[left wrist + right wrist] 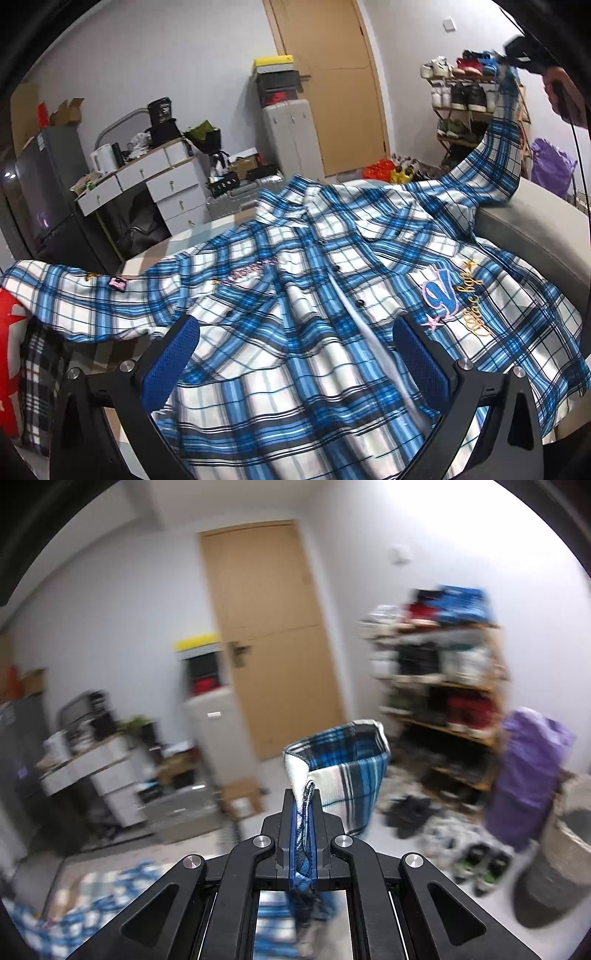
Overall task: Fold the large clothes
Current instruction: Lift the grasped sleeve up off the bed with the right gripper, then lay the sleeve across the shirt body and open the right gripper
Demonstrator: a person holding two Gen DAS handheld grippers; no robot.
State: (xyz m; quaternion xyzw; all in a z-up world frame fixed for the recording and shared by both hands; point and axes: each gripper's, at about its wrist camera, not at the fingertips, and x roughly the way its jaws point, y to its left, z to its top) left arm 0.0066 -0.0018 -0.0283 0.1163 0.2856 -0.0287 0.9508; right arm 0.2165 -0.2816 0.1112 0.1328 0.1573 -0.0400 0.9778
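- A large button-front shirt in blue, white and black plaid (314, 295) lies spread front-up over a flat grey surface (532, 236); whether that is a bed or a sofa cannot be told.
- On the shirt's chest, at the picture's right, is embroidery: a blue and pink letter with yellow script and a pink star (450, 299). Small dark buttons run down the placket.
- The left gripper (297, 363) hovers above the lower part of the shirt, its blue-padded fingers (170, 358) spread wide with nothing between them.
- One plaid sleeve (502, 136) rises from the shirt's shoulder, stretched up towards the top right of the left wrist view, where the right gripper (515, 51) has it; a person's hand (565, 92) grips that tool's handle.
- In the right wrist view the right gripper (303, 834) has its fingers closed narrowly on the sleeve's cuff end (343, 768), which sticks out past the tips and droops over; more cloth hangs below the pads.
- This view is blurred. Behind the cuff are a light wooden door (273, 635), a wooden shoe rack full of shoes (443, 686) and a purple bag (524, 775).
- The left wrist view also shows a white desk with small drawers (155, 177), cluttered on top, and a dark-checked cloth (40, 373) at the left edge.
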